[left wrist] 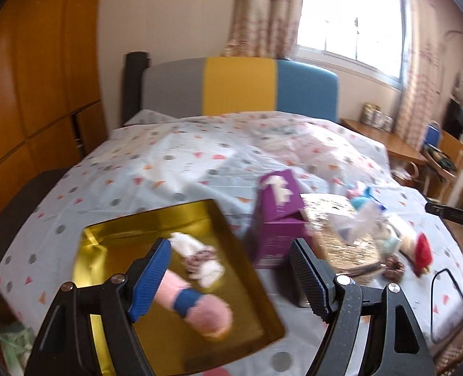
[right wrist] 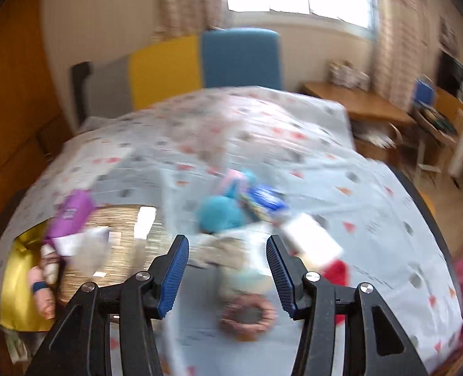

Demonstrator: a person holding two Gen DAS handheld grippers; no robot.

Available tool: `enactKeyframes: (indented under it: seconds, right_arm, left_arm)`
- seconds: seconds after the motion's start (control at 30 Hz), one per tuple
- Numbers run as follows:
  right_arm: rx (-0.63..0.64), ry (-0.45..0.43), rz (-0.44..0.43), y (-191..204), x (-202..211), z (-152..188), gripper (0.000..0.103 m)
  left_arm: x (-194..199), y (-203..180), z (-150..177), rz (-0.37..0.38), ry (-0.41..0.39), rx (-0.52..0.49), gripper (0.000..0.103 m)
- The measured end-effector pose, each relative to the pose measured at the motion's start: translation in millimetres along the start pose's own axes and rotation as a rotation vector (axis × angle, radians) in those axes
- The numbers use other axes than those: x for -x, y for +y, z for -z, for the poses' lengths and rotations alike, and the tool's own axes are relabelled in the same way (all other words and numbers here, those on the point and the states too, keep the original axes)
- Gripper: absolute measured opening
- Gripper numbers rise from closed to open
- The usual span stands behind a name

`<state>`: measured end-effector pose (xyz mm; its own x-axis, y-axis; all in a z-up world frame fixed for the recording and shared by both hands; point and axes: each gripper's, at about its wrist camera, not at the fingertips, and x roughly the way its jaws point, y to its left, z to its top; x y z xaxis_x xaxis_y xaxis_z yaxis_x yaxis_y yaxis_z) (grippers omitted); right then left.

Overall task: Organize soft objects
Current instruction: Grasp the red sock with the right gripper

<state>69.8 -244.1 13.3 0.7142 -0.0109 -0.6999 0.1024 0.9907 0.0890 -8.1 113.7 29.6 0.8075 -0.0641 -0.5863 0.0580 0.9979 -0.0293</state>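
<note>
Nearest you, your left gripper (left wrist: pixel 231 269) hangs over the gold tray (left wrist: pixel 99 250) with its jaws apart and nothing between them. A pink knitted tube with a blue band (left wrist: pixel 197 307) and a small white-and-brown bundle (left wrist: pixel 200 260) already lie in that tray.

Your right gripper (right wrist: pixel 228 272) is also parted and empty. A brownish scrunchie (right wrist: pixel 247 313) lies on the patterned bedsheet (right wrist: pixel 372 206) just below it, blurred.

Likely next you pick from the loose pile: slow the right hand, centre the jaws over one piece, and close gently.

Beyond the scrunchie sit a beige plush (right wrist: pixel 225 247), a red piece (right wrist: pixel 334 272) and a teal fuzzy toy (right wrist: pixel 218 213), crowded and touching. A purple box (left wrist: pixel 278 216) stands between tray and pile.
</note>
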Motion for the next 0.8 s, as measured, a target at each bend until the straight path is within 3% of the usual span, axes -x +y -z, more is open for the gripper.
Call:
enactKeyframes:
  seconds: [0.2,0.3,0.4,0.6,0.63,0.67,0.8]
  right_arm:
    - [-0.199,0.118,0.117,-97,-33,24,0.053]
    - [-0.274,0.167,0.103,-122,-47,41,0.053]
    - [-0.302,0.223,0.064,-129,-57,48,0.053]
    - [-0.280,0.292,0.077,-122,-65,56,0.053]
    - [-0.269,0.299,0.089,-120,-65,57,0.048]
    - [-0.253,0.300,0.102,-119,-64,57,0.028]
    - [-0.236,0.301,0.104,-117,-64,58,0.025]
  left_arm:
    - [-2,-54,-5,0.111,0.010,-0.104,0.080]
    - [-3,-85,-8,0.181,0.017,-0.163,0.080]
    - [-5,-120,-10,0.249,0.026,-0.225,0.080]
    - [-15,-202,-2,0.372,0.058,-0.377,0.082]
    - [-19,-214,2,0.384,0.065,-0.403,0.082]
    - [-25,-228,6,0.395,0.076,-0.431,0.082]
    - [-55,-270,26,0.404,0.134,-0.494,0.082]
